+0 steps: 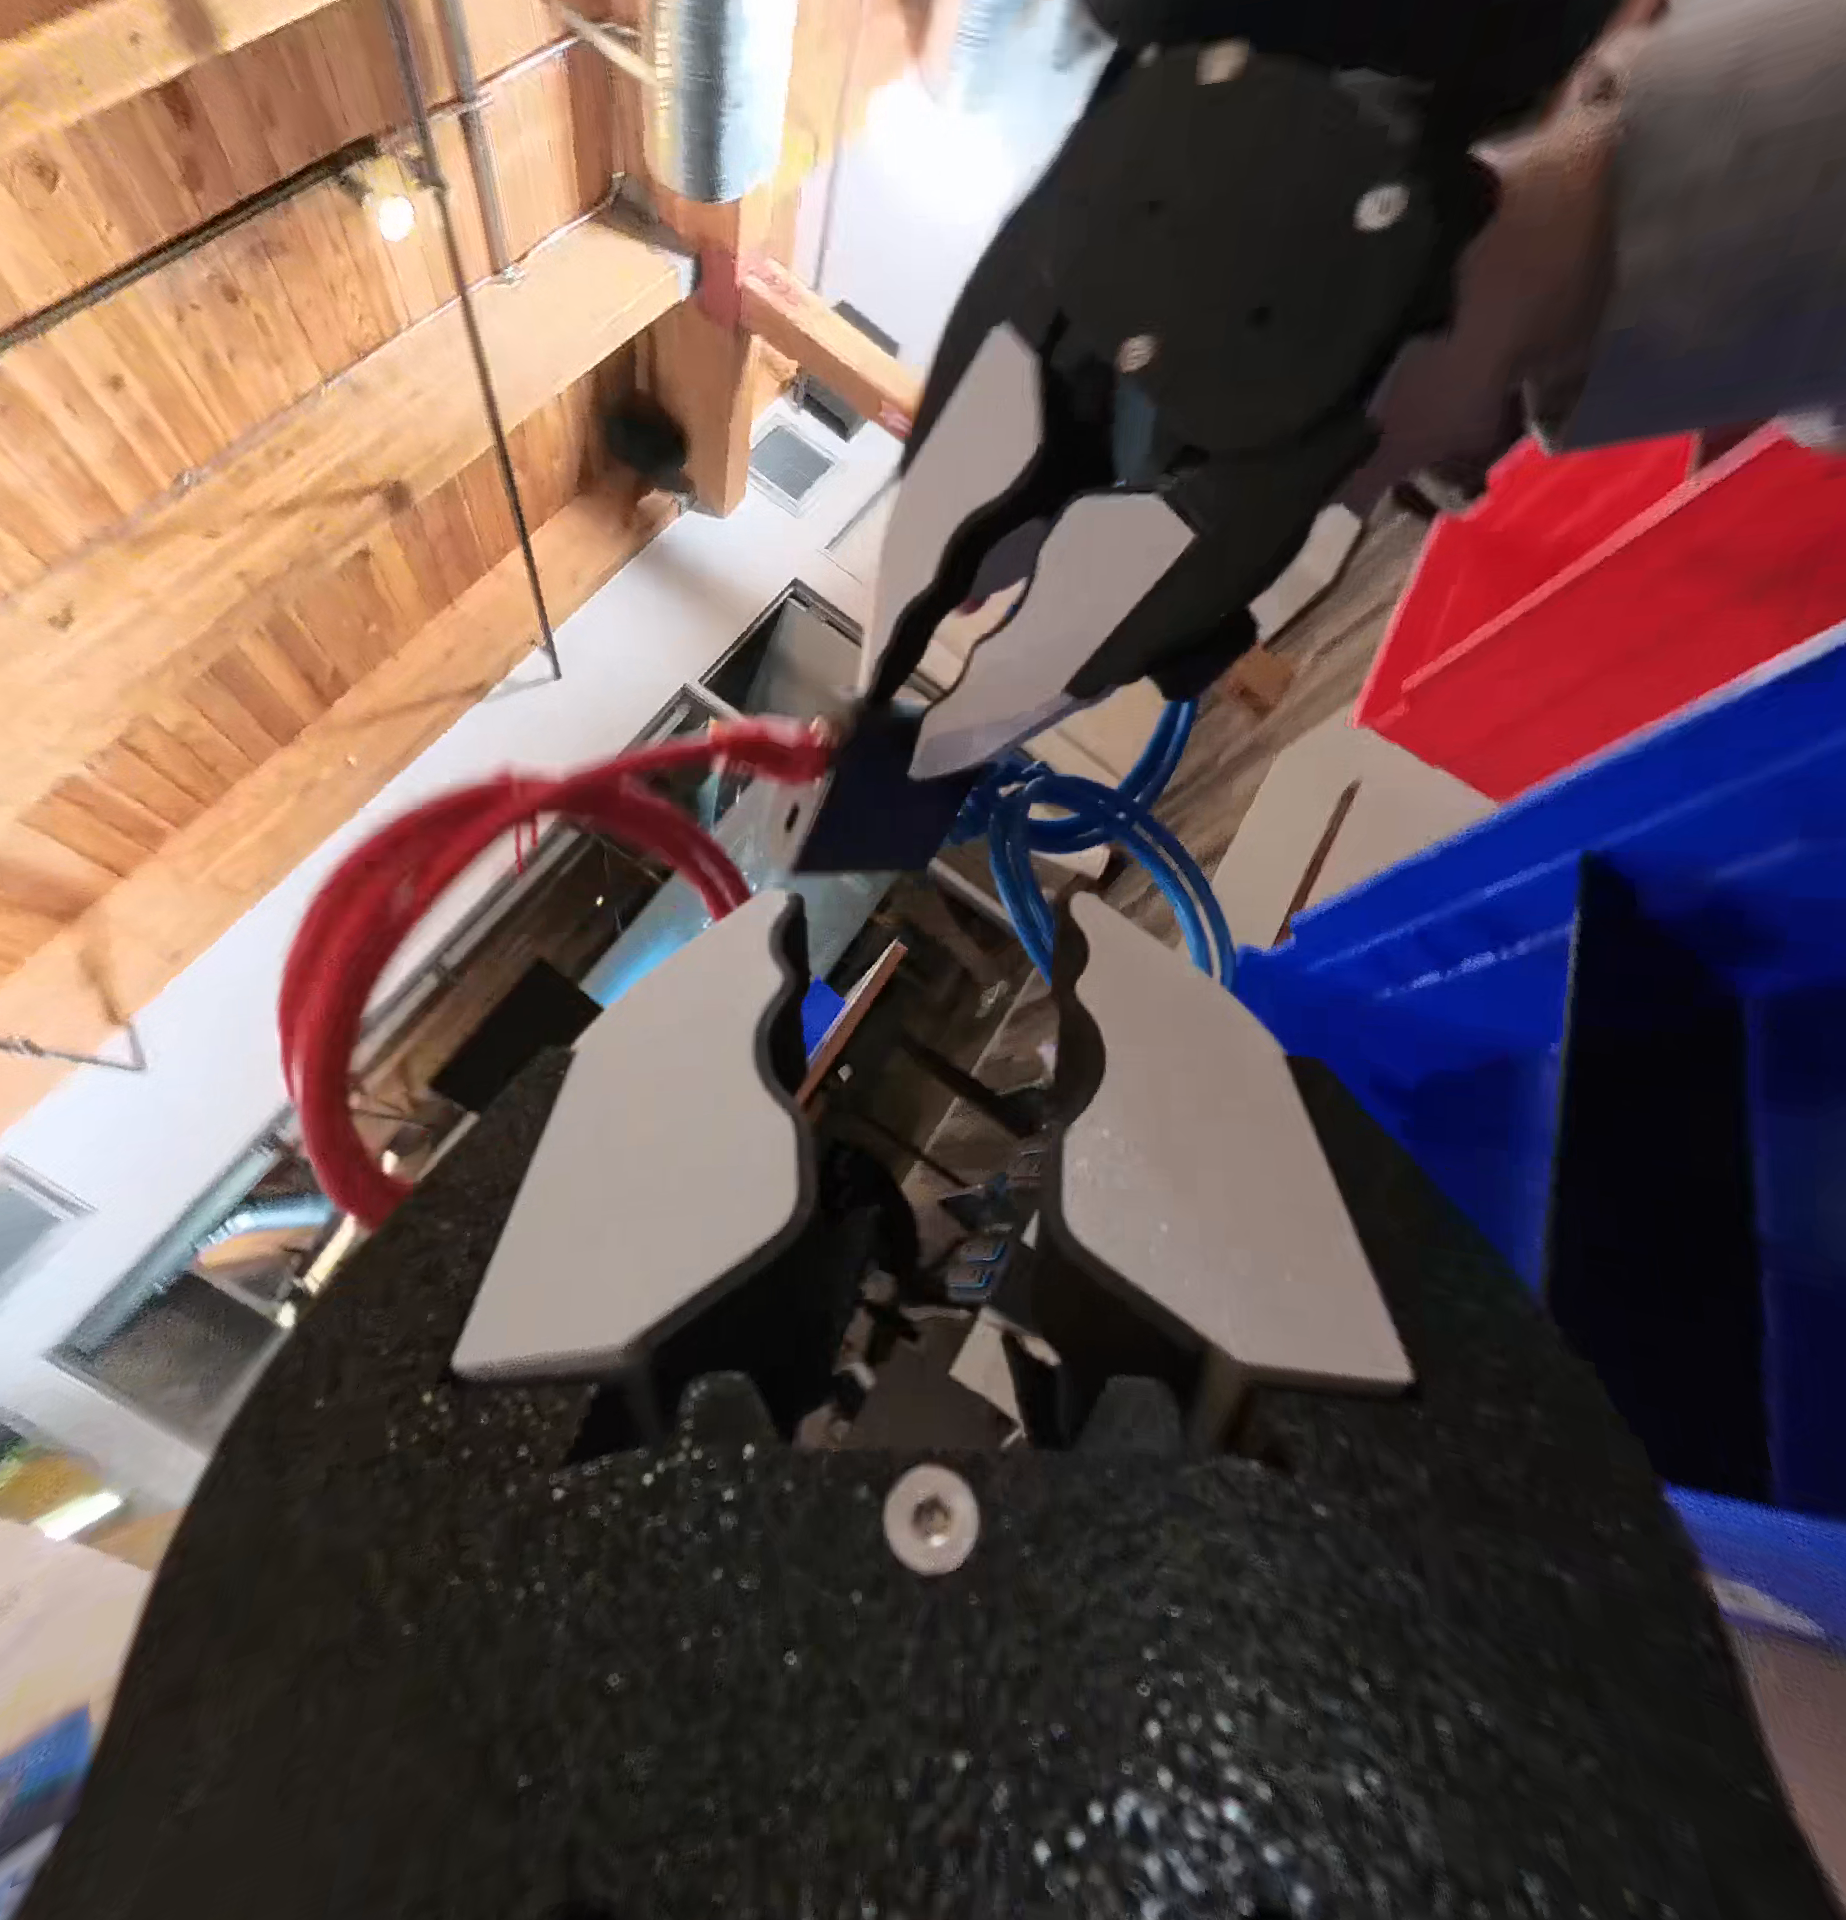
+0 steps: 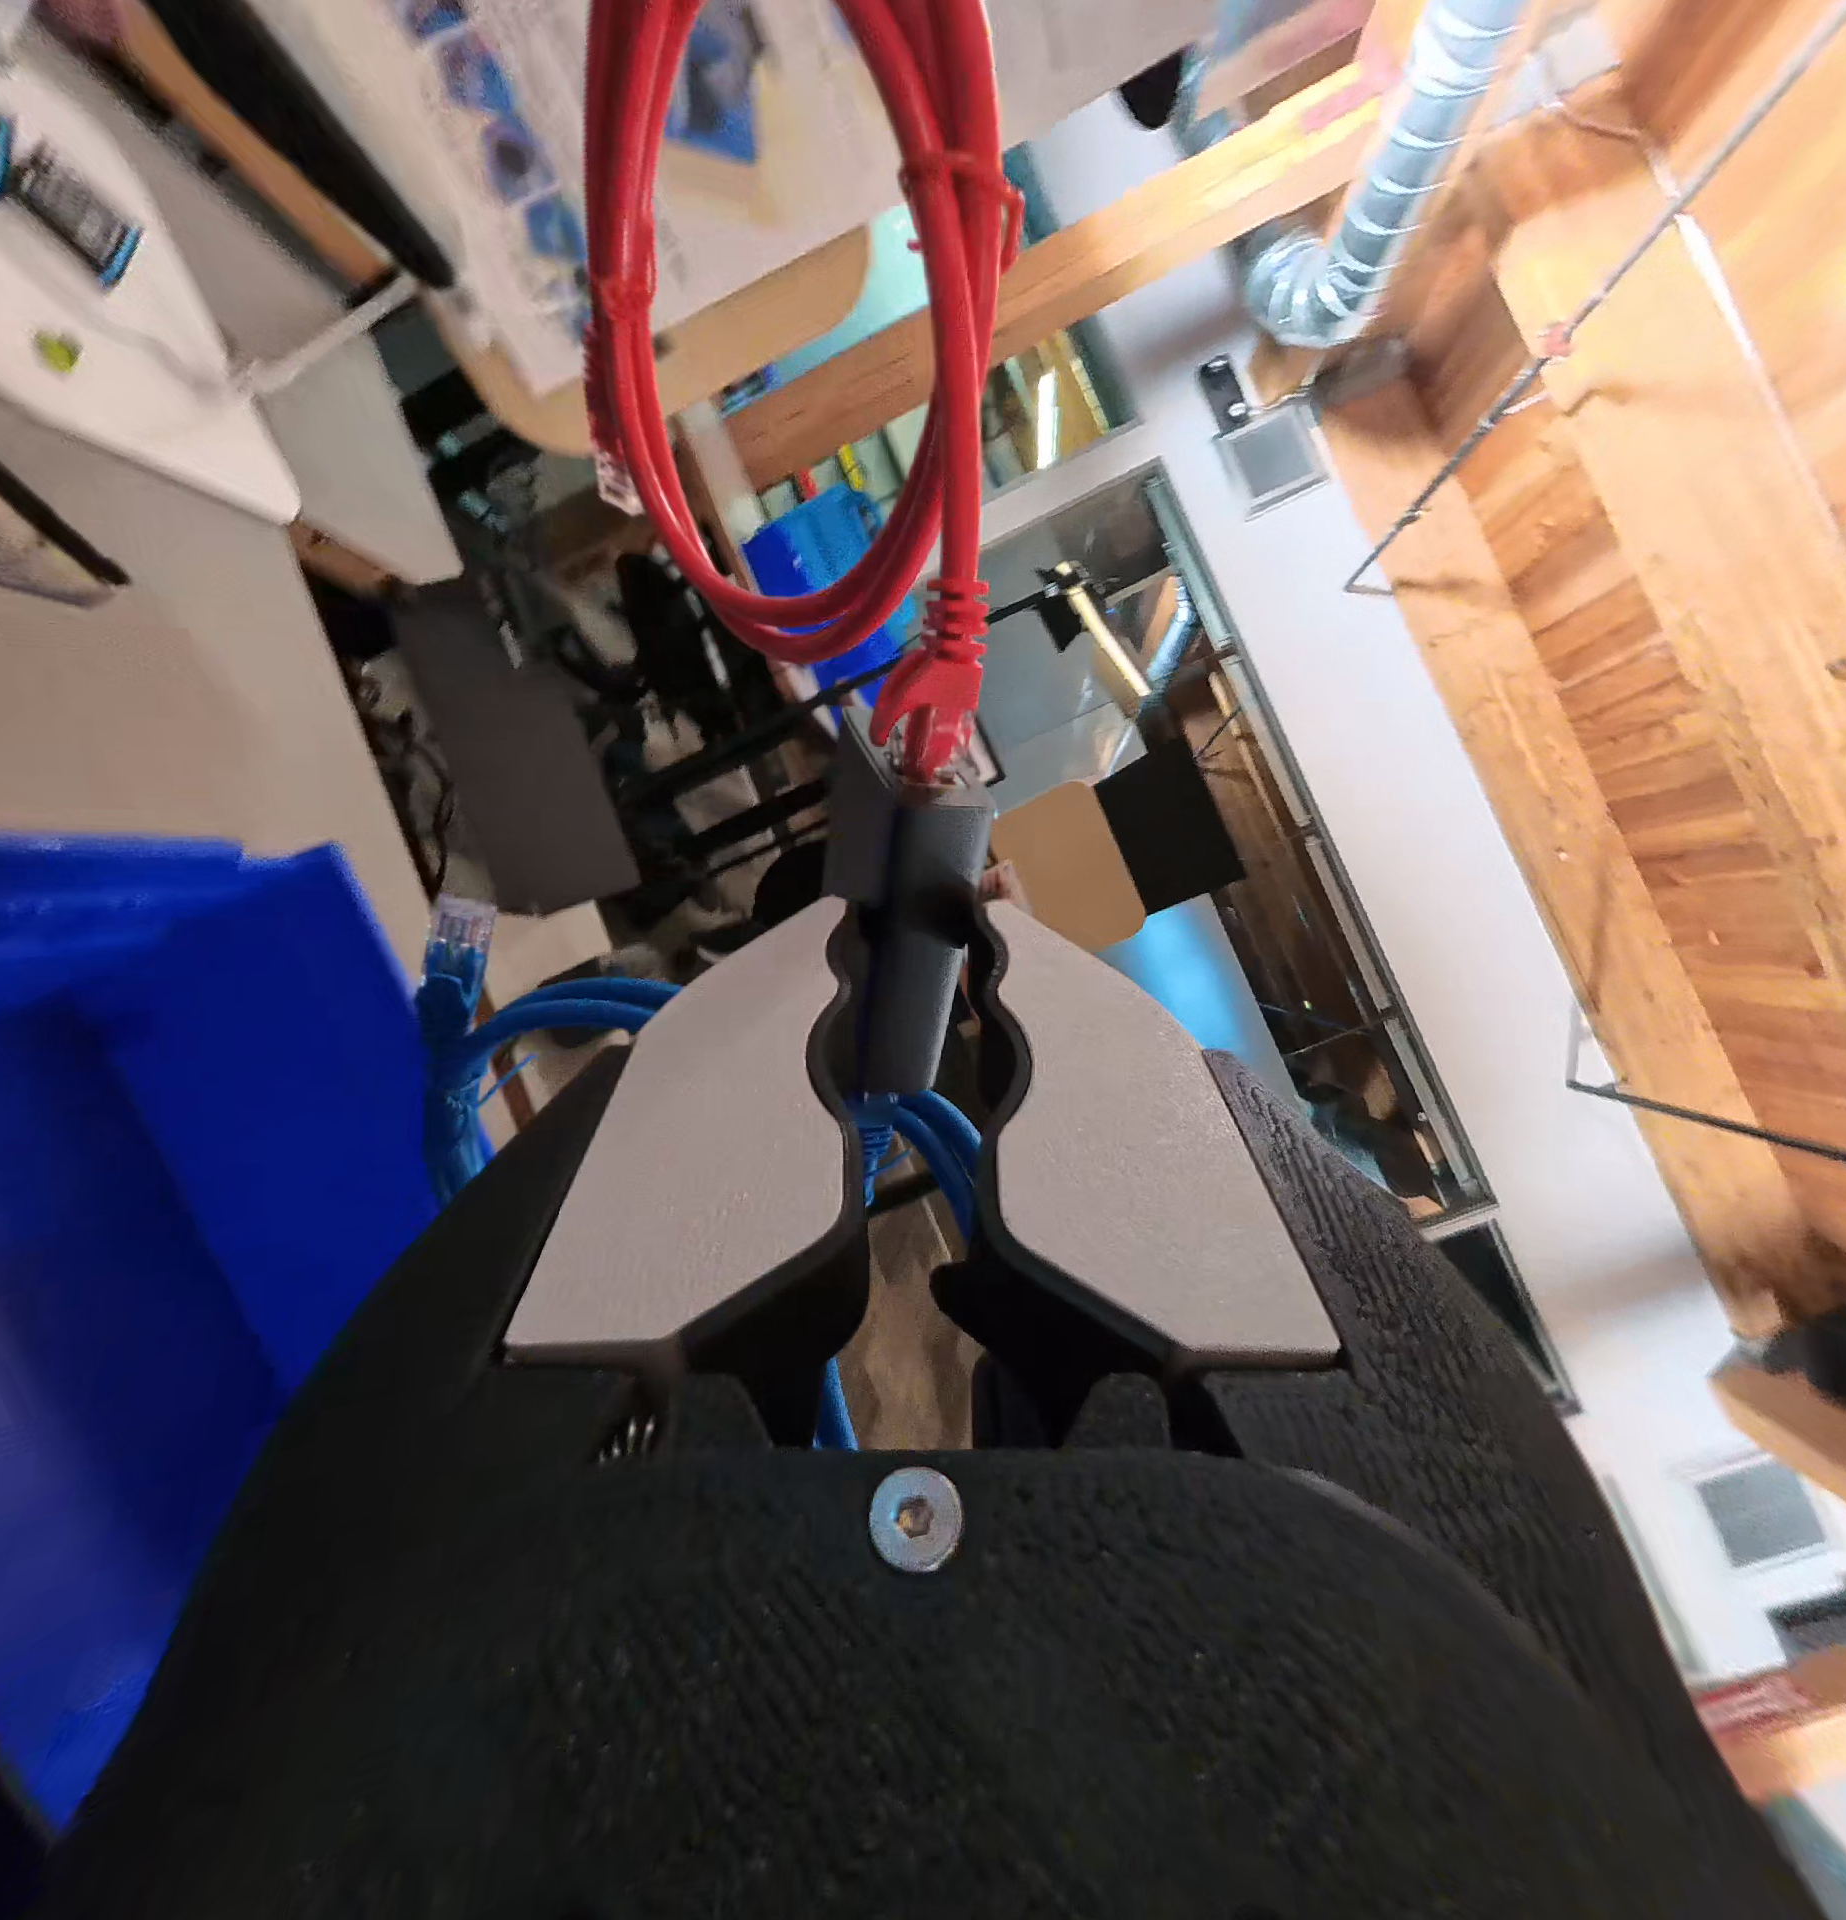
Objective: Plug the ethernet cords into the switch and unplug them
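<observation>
Fingers (image 2: pixel 1054 1039) of our right gripper (image 2: pixel 914 997) clamp a grey coupler (image 2: pixel 914 883) at frame centre, steadying it between red cable (image 2: pixel 940 665) and blue cable (image 2: pixel 555 1023), while our left gripper (image 1: pixel 924 997) hovers spread, empty.

The coupler (image 2: pixel 903 914) sits between the fingers of the right gripper (image 2: pixel 908 935). One coiled cable (image 2: pixel 794 343) enters its far end; another cable (image 2: pixel 898 1132) enters its near end. A bin (image 2: pixel 150 1091) stands left of the gripper.
</observation>
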The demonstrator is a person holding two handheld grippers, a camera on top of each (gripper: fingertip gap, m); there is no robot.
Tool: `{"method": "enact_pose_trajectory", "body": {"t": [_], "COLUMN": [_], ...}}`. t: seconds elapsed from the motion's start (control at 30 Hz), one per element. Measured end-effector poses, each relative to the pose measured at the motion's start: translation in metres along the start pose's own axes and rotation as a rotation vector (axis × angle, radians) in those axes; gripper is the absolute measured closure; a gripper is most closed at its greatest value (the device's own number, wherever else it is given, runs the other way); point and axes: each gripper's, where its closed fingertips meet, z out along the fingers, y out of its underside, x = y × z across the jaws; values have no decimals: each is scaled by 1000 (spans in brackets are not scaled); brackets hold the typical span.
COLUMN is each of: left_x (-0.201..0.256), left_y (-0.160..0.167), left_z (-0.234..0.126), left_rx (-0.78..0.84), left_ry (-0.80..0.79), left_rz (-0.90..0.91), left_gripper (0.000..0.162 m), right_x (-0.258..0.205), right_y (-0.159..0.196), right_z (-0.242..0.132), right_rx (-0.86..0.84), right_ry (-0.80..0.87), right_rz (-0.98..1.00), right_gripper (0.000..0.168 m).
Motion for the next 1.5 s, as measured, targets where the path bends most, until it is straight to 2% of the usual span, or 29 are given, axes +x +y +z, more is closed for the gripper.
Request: {"method": "enact_pose_trajectory", "body": {"t": [0.1,0.17,0.23,0.3,0.4,0.5,0.6,0.73,0.9,0.97,1.03,1.1,1.2,1.3,1.37,1.5], "left_x": [-30,-47,-51,-44,-33,-33,-29,-23,-15,-14,-15,-17,-25,-23,-17,-5], "left_y": [0,-3,0,10,2,-5,-16,-25,-35,-33,-25,-10,16,25,24,21], "left_z": [-4,-8,-4,11,33,54,63,62,49,50,55,58,60,57,55,49], "left_rx": [63,178,259,242,287,316,391,478,571,525,411,272,51,-54,-61,-24], "left_ry": [-87,-114,-78,-27,122,225,330,385,455,452,393,293,128,90,117,221], "left_rz": [-174,-377,-526,-562,-647,-743,-776,-732,-749,-705,-604,-433,-94,165,226,210], "left_gripper": [113,113,115,112,90,80,87,120,133,135,137,140,142,142,142,142], "right_x": [23,36,44,46,32,17,7,5,0,0,2,3,11,12,5,-6], "right_y": [-8,-13,-19,-25,-32,-38,-42,-46,-52,-47,-40,-36,-27,-17,-7,8], "right_z": [-9,-17,-26,-33,-39,-37,-36,-38,-47,-46,-46,-51,-56,-54,-48,-39], "right_rx": [54,97,155,207,290,351,383,435,513,490,454,425,368,273,178,51], "right_ry": [72,112,123,112,29,-84,-155,-198,-296,-313,-318,-334,-258,-194,-177,-142], "right_rz": [89,158,250,315,392,424,443,484,543,574,598,592,523,403,310,85], "right_gripper": [150,151,151,150,151,151,150,151,149,149,146,138,134,132,130,125]}}
